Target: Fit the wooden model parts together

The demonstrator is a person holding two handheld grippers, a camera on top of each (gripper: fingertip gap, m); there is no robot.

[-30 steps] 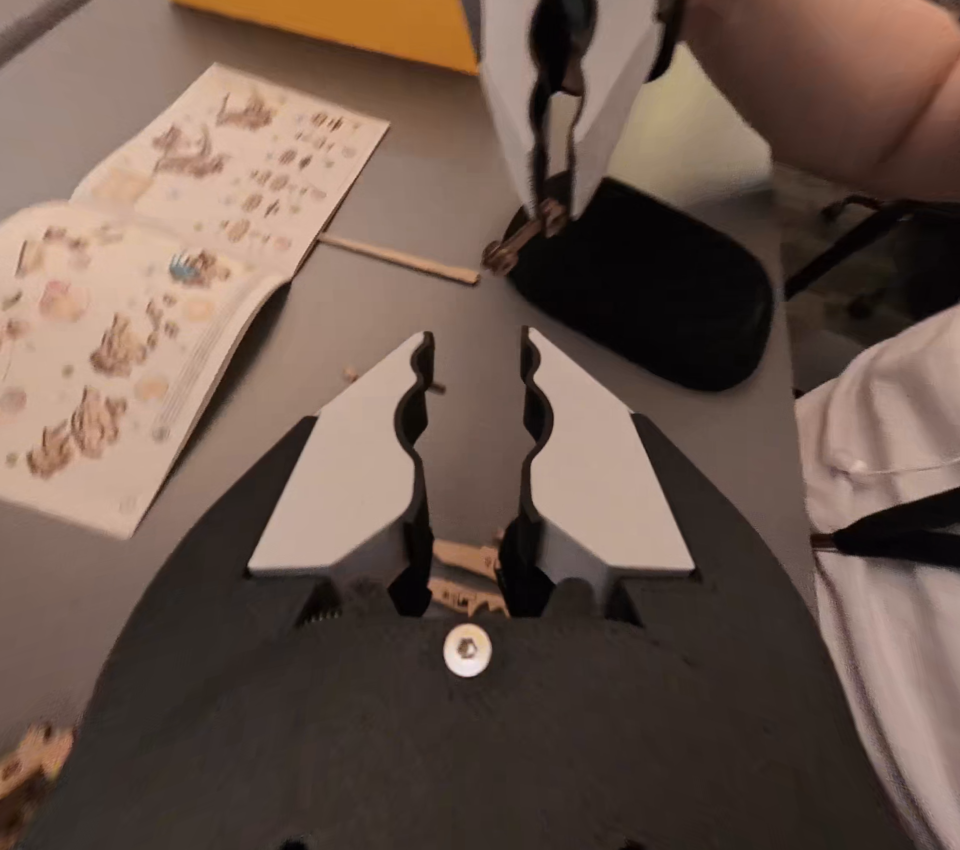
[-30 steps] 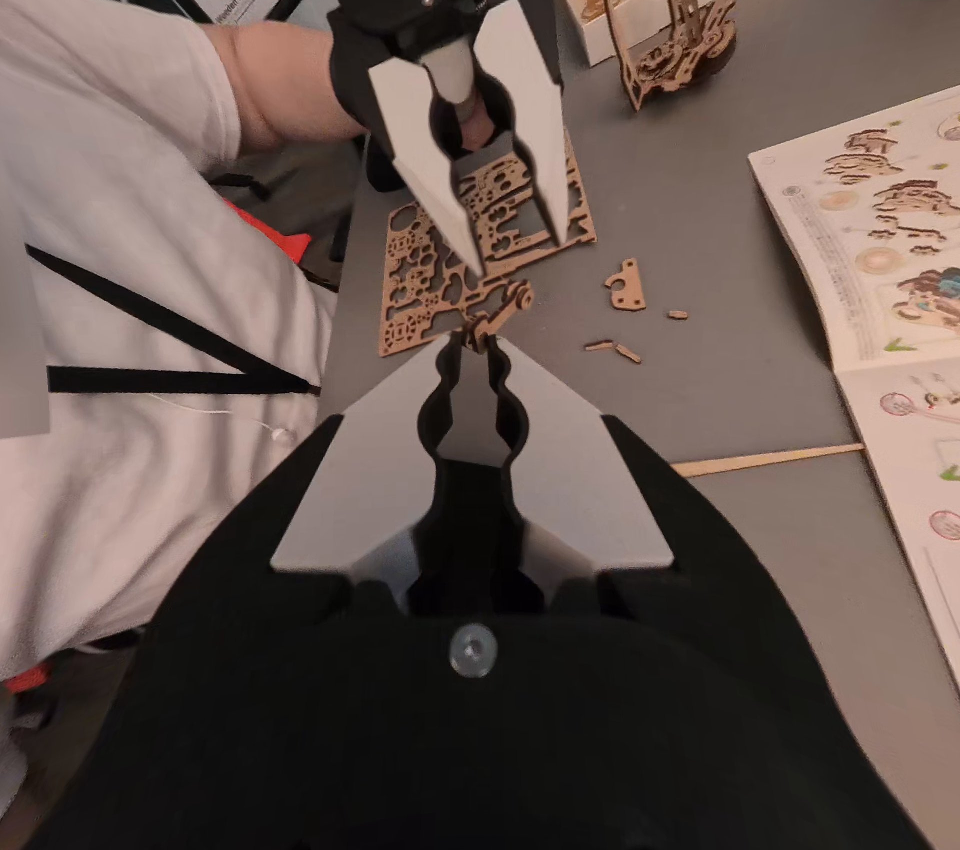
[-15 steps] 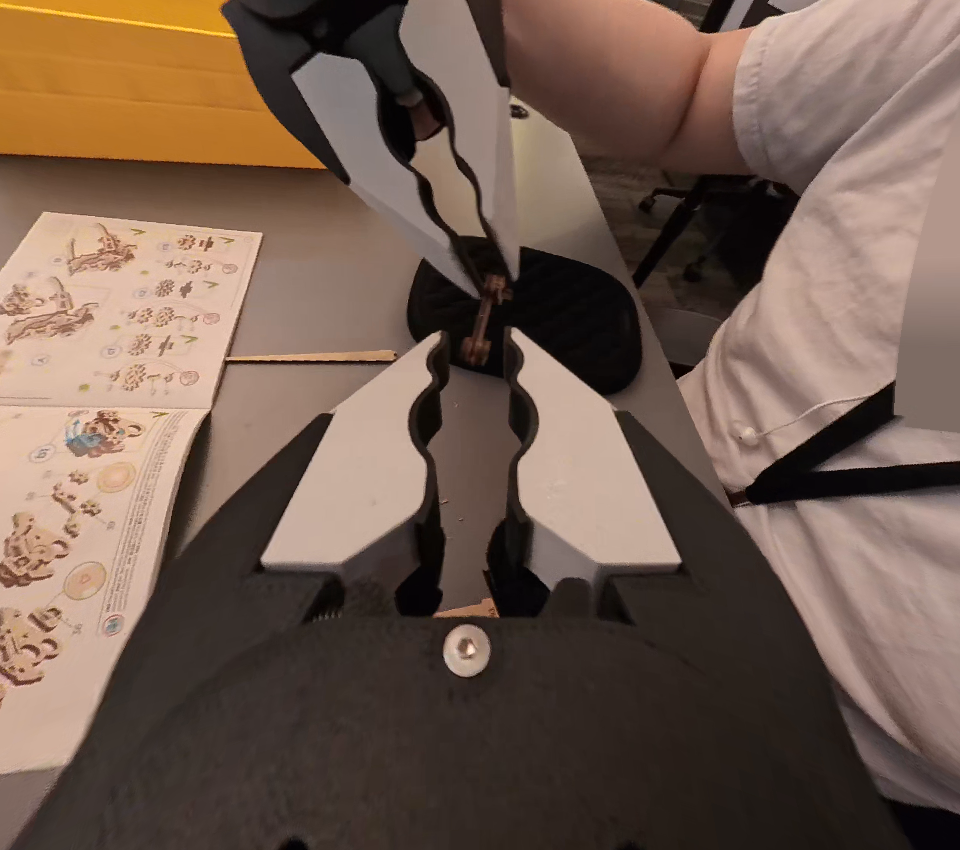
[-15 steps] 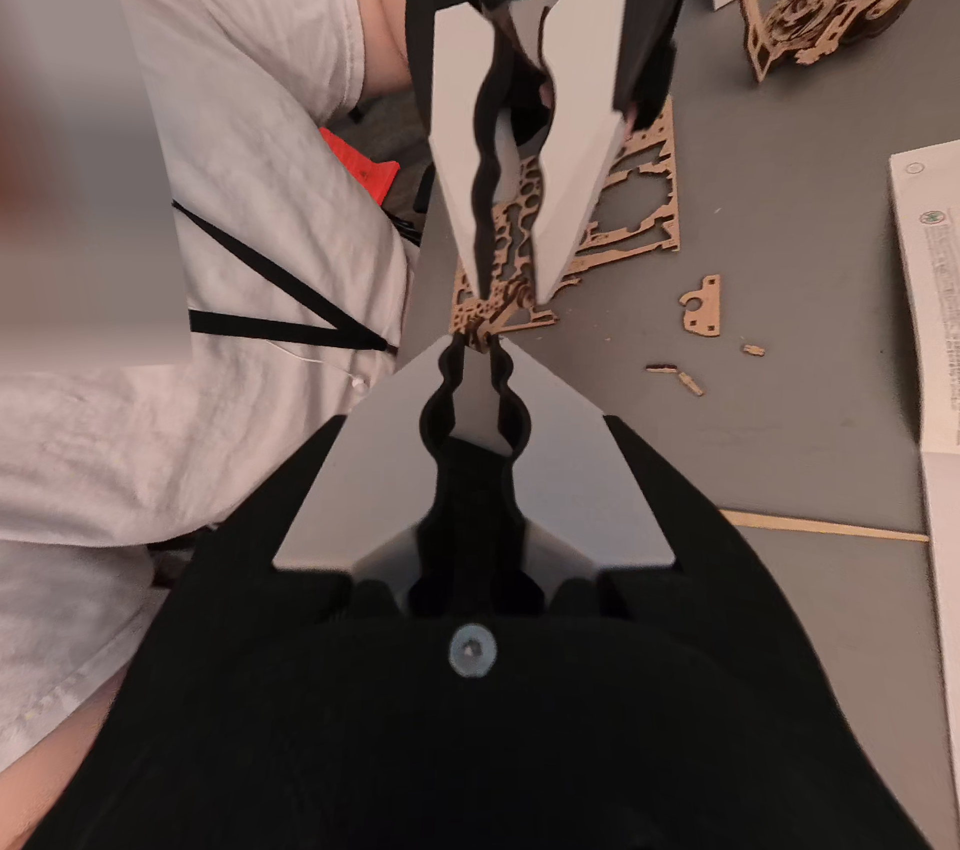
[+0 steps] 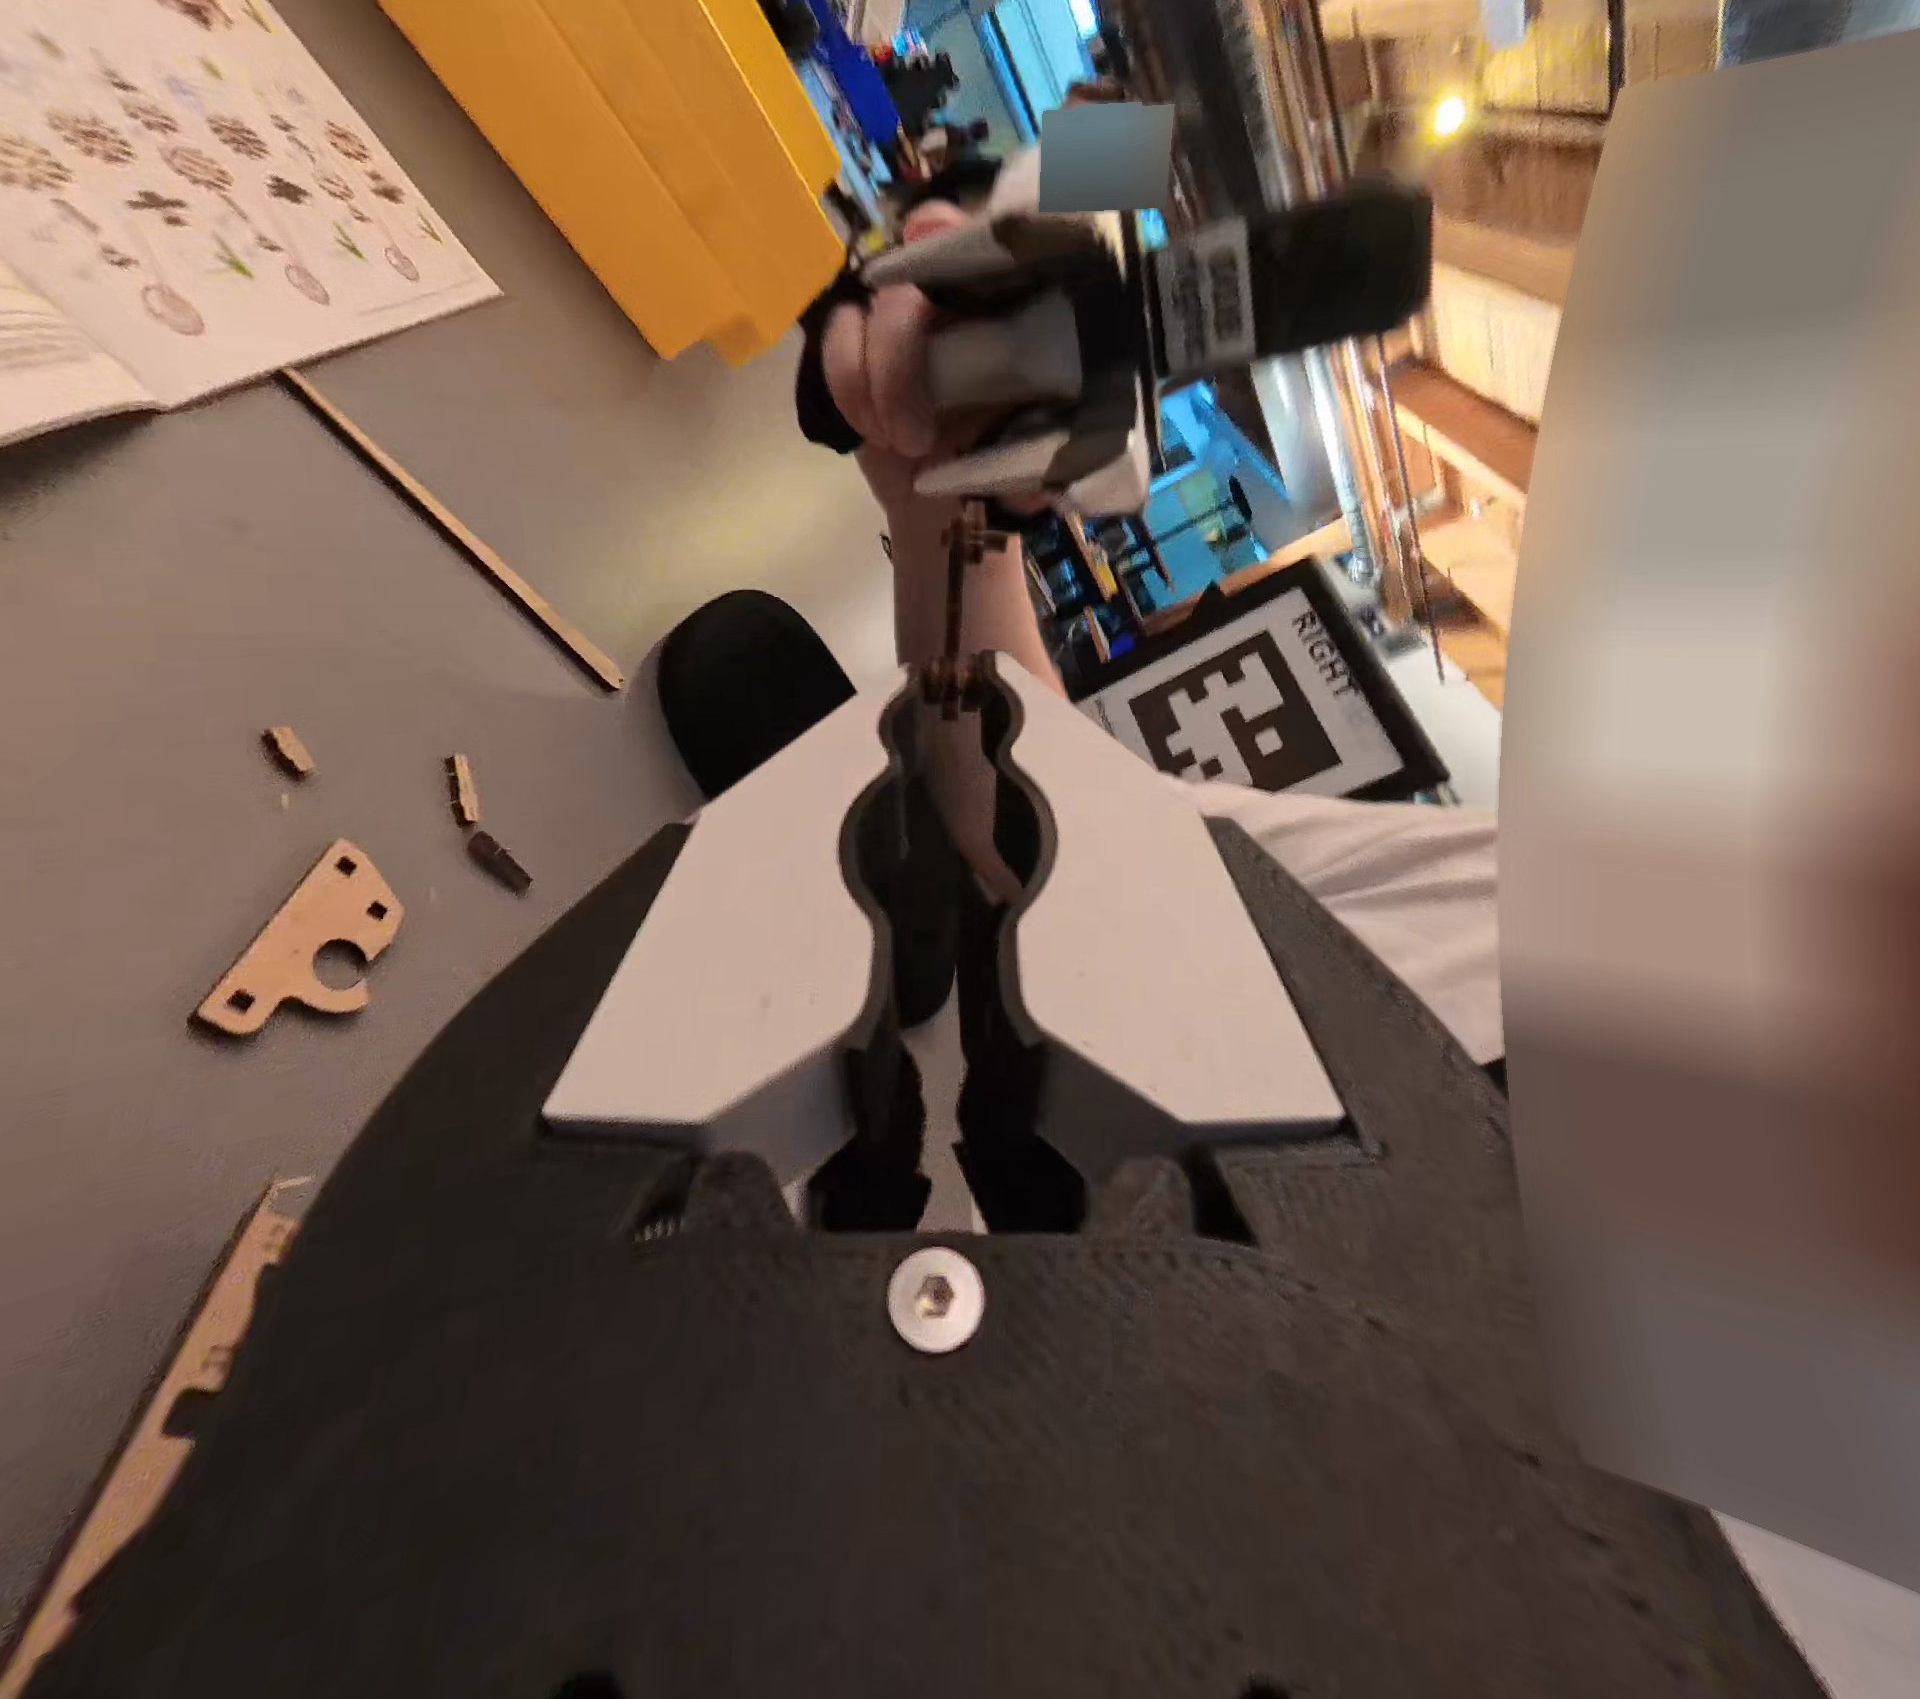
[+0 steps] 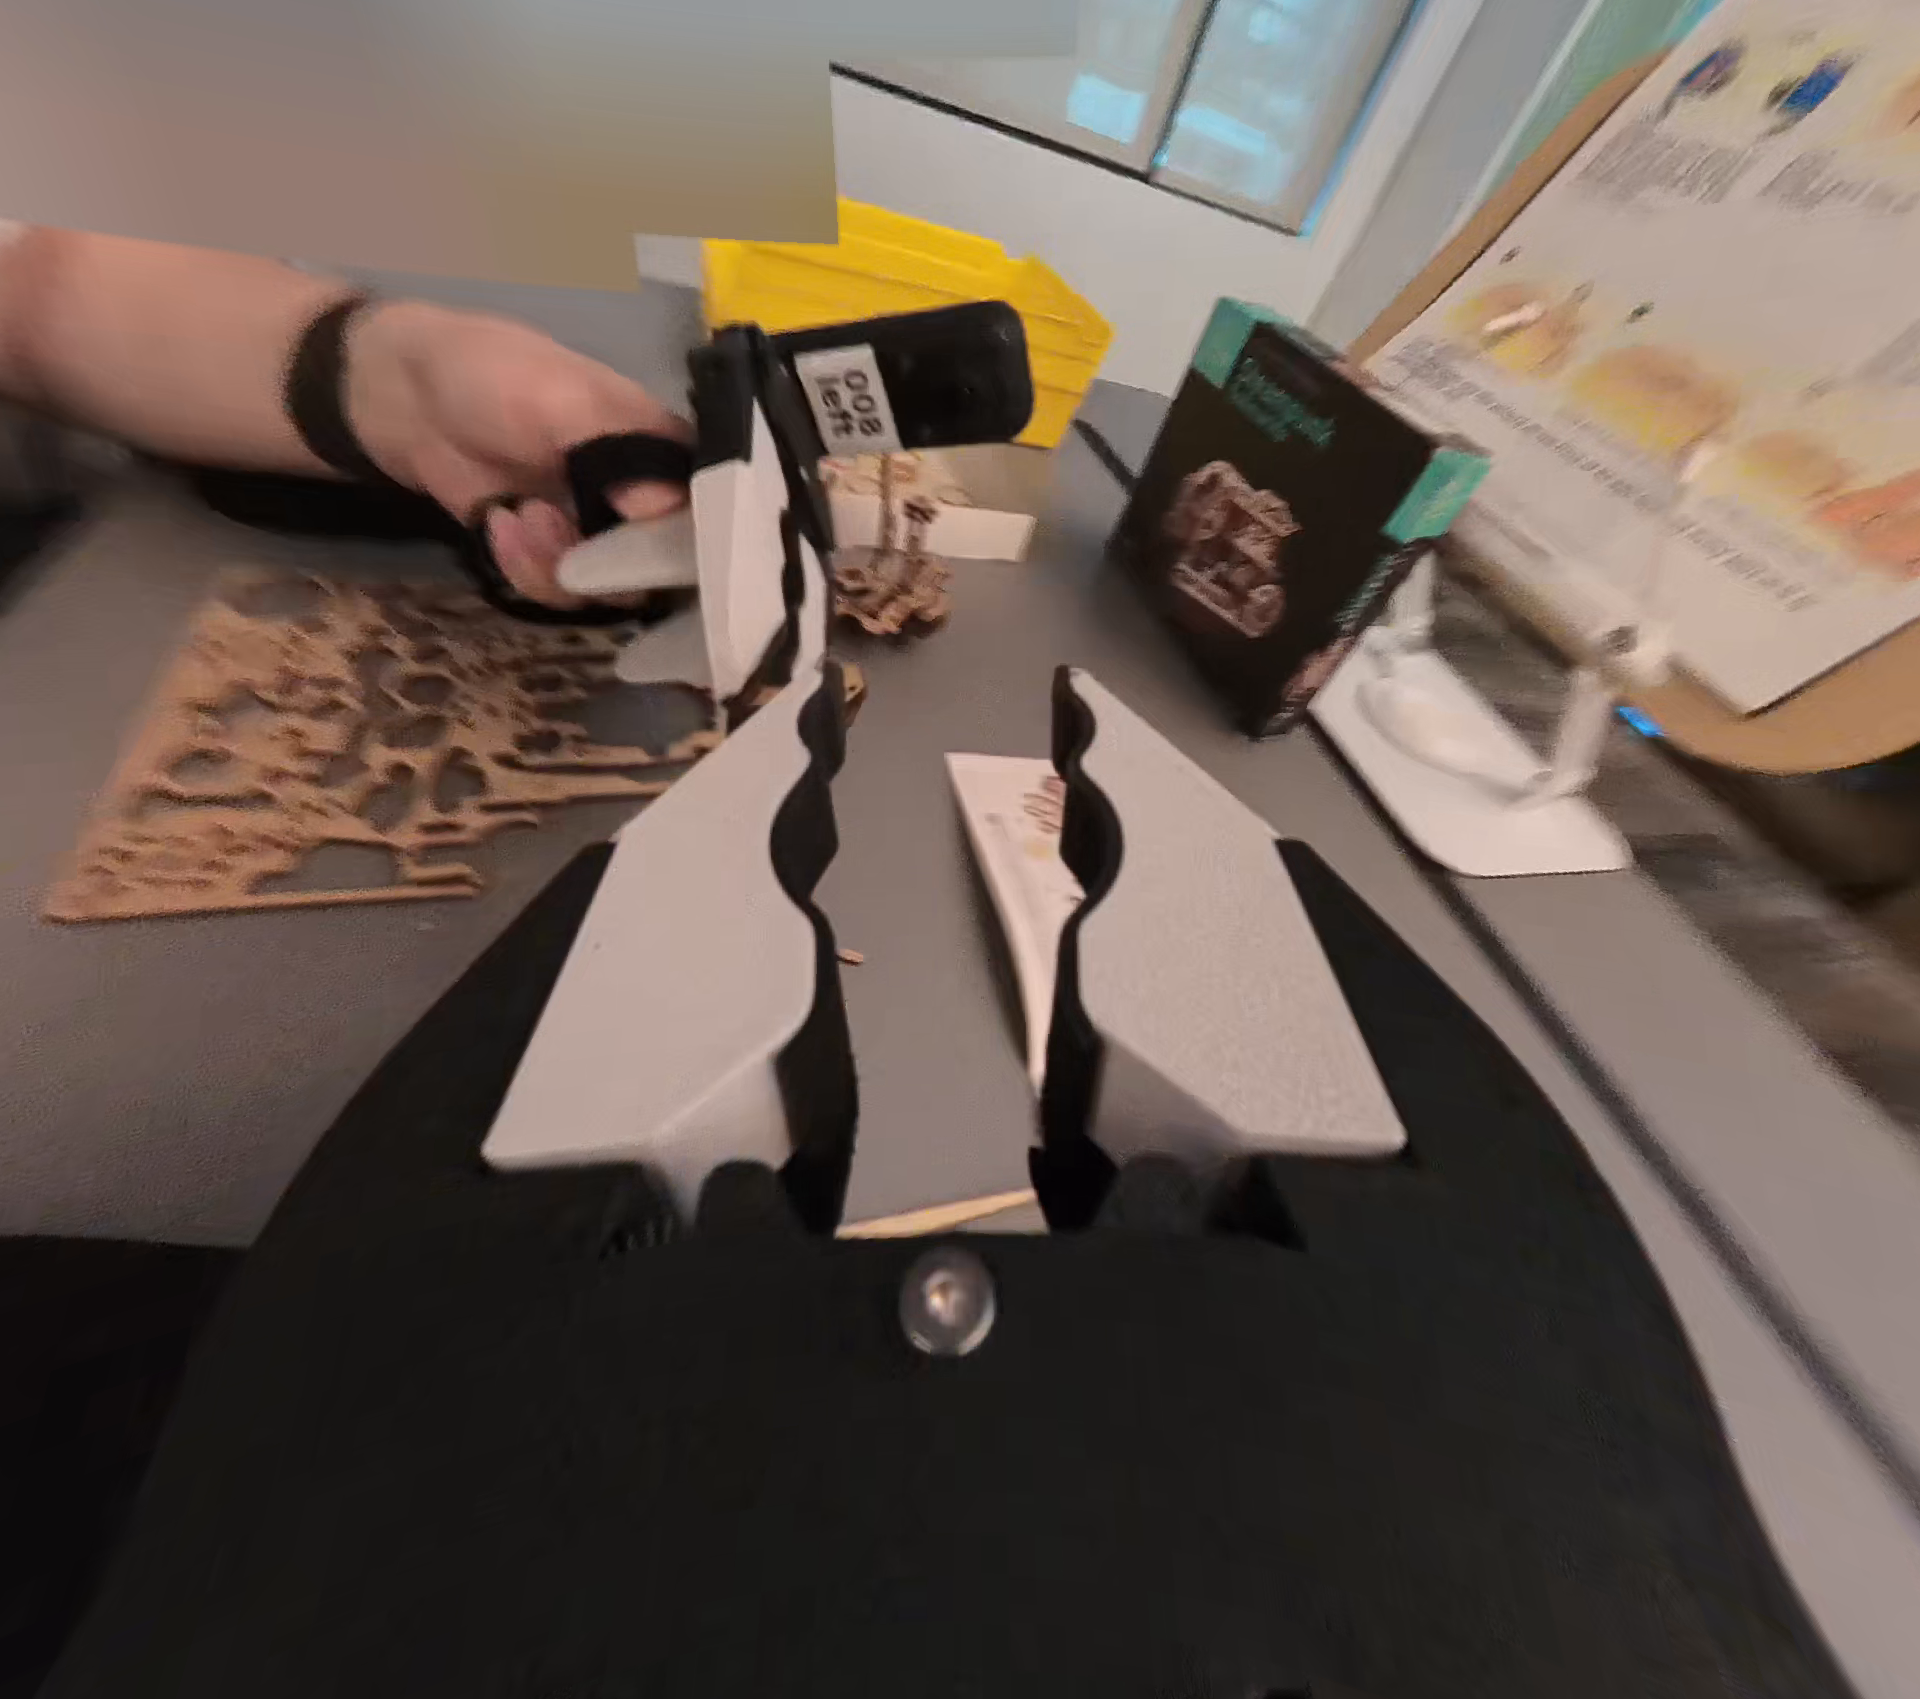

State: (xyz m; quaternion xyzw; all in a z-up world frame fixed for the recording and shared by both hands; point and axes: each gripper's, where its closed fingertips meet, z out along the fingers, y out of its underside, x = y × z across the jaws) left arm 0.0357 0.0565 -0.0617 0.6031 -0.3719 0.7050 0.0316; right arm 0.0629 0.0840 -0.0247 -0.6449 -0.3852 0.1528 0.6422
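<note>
Thin wooden linkage piece (image 5: 954, 623) stood pinched at the left gripper (image 5: 951, 693) tips, pointing to 12 o'clock, off the grey table (image 5: 312, 569). Right gripper (image 6: 948, 693) gaped wide, empty, cut-out sheet (image 6: 343, 745) at its 9 o'clock.

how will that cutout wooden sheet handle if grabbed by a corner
The wooden sheet is thin and mostly holes, so it is probably light and bendy. Its narrow bridges look apt to snap under a corner lift.
</note>
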